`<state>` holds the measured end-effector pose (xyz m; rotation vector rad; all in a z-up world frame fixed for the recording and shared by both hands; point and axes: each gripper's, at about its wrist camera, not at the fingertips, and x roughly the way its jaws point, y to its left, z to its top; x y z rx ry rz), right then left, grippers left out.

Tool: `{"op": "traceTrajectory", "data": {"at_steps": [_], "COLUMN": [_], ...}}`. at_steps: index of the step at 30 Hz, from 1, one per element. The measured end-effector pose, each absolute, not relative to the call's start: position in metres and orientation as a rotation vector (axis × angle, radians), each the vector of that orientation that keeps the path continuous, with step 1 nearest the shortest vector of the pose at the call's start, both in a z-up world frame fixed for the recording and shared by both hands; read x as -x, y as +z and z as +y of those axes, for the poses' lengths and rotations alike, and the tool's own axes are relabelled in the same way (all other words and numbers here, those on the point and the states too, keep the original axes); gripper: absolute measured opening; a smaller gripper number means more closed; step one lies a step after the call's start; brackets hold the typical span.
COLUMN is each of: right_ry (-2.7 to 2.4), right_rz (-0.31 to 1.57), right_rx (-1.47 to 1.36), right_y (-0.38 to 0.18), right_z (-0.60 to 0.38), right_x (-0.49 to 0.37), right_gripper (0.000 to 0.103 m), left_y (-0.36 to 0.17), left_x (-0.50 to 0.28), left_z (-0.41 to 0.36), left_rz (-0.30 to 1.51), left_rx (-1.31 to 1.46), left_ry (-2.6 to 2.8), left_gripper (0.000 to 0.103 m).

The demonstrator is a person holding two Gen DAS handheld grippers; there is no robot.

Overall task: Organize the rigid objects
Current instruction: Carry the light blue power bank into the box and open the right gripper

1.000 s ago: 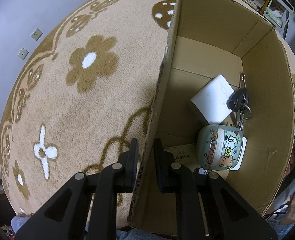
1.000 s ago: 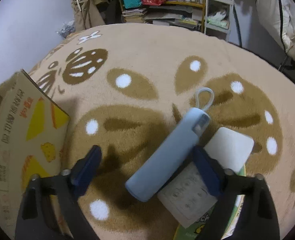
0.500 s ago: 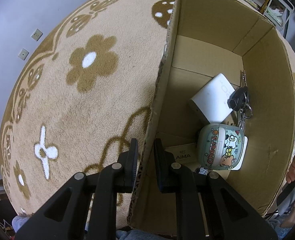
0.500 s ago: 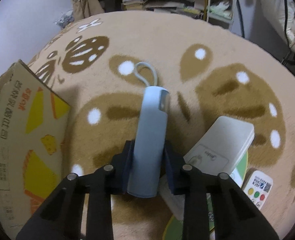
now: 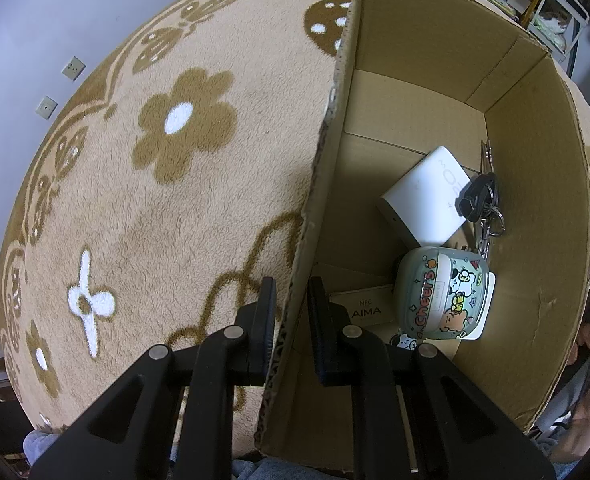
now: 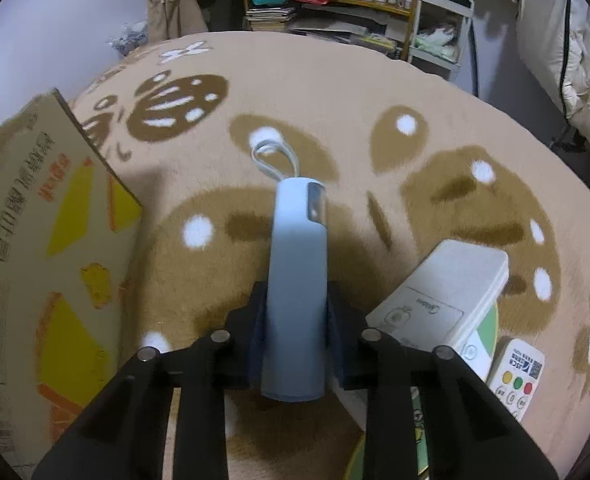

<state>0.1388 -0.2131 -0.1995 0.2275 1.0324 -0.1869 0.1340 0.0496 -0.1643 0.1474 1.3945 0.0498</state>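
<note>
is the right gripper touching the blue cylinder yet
Touching. In the right wrist view the right gripper has just closed on the blue cylinder, both fingers pressing its sides with no gap.

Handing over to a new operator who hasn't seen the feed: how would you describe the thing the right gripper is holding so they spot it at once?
Start at the tan flowered rug, right of the printed cardboard box. The right gripper has its jaws shut on a pale blue cylinder pointing away from the camera. Unlike the flat white box and small remote beside it, it is round, with a looped cord at its far end.
</note>
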Motion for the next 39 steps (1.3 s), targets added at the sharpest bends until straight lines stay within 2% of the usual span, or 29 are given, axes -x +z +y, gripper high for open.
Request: {"op": "traceTrajectory", "data": {"at_steps": [6, 12, 27, 34, 39], "right_ry": [-0.105, -0.115, 0.077, 0.196, 0.212], "right_rz": [1.022, 1.005, 0.811, 0.821, 0.905], "right_rx": [-0.399, -0.442, -0.348, -0.248, -0.158], "right_y": [-0.186, -0.178, -0.083, -0.08, -0.098], "right_z": [-0.224, -0.229, -0.179, -0.129, -0.102], "right_x": [-0.14, -0.136, -0.117, -0.115, -0.118], "right_gripper": [0.029, 0.029, 0.029, 0.029, 0.029], "left_y": [-0.166, -0.166, -0.166, -0.166, -0.165], "left_x": [-0.134, -0.134, -0.135, -0.135, -0.136], "left_z": [0.05, 0.05, 0.051, 0.051, 0.051], "left_rz": [1.397, 1.397, 1.397, 1.397, 1.399], "left_rx": [-0.142, -0.14, -0.137, -0.135, -0.128], "left_ry": [0.049, 0.049, 0.047, 0.046, 0.045], "left_gripper": [0.015, 0.015, 0.014, 0.014, 0.014]}}
